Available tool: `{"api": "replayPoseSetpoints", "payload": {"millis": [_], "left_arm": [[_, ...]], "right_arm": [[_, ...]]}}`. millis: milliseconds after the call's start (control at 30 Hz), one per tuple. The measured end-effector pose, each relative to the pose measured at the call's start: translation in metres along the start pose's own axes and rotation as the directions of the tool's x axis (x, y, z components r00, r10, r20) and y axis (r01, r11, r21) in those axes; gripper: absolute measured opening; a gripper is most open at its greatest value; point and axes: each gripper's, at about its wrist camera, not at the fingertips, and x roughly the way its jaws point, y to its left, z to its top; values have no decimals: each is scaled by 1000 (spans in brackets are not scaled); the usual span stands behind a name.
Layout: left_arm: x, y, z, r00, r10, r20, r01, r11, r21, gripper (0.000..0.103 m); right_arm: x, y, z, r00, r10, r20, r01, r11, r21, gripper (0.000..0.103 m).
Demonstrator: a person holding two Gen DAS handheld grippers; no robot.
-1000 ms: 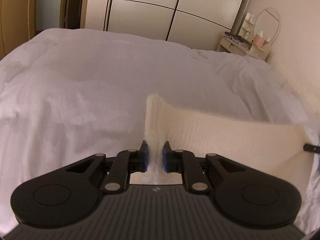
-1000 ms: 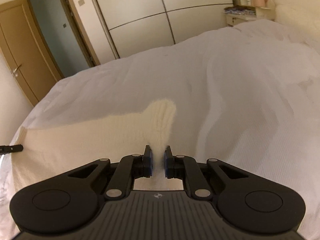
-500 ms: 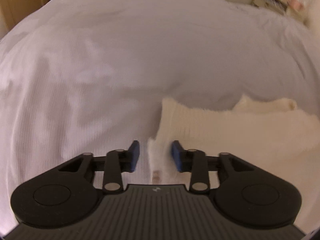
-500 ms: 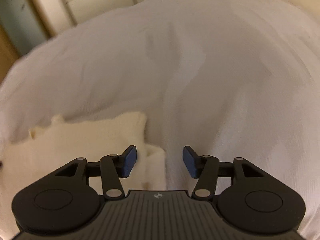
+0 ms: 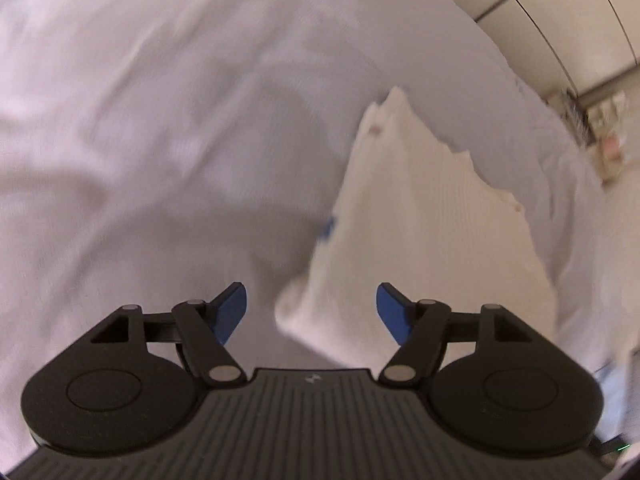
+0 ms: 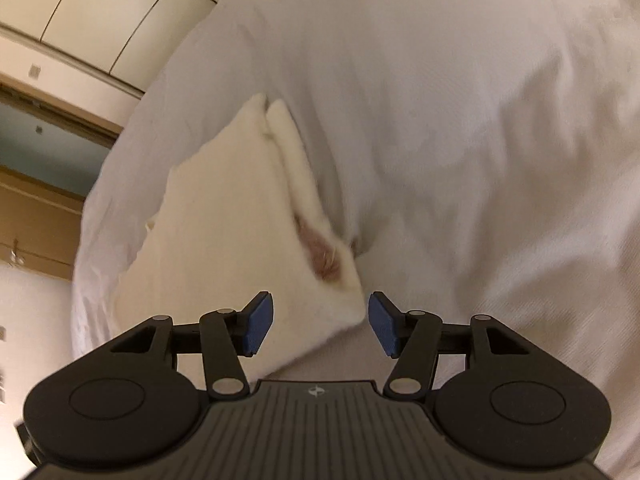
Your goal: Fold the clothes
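Both claws dropped and let go since earlier | left gripper [image 5: 311,312], right gripper [image 6: 320,326]: jaws just opened, spread, pinching nothing | cream garment [image 5: 432,240] folded on white bedding [image 5: 160,120], a corner between each claw's pads | advice: retreat straight back, avoid snagging corners.
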Motion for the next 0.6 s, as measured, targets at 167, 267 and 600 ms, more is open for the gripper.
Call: {"api": "replayPoseSetpoints", "payload": {"millis": [167,267,600], "left_arm": [[20,-3,-7,1000,-1,-26,2,999,51,66],[34,-6,-7,998,21,-56,-15,993,114,25],[36,-28,-11,993,114,-13,-103,934,342,23]], "right_arm": [[30,-8,1,999,31,22,-33,997,68,53],[41,0,7,999,-40,-30,40,999,0,19],[35,16,9,990,-141,-23,138,987,-85,11]]}}
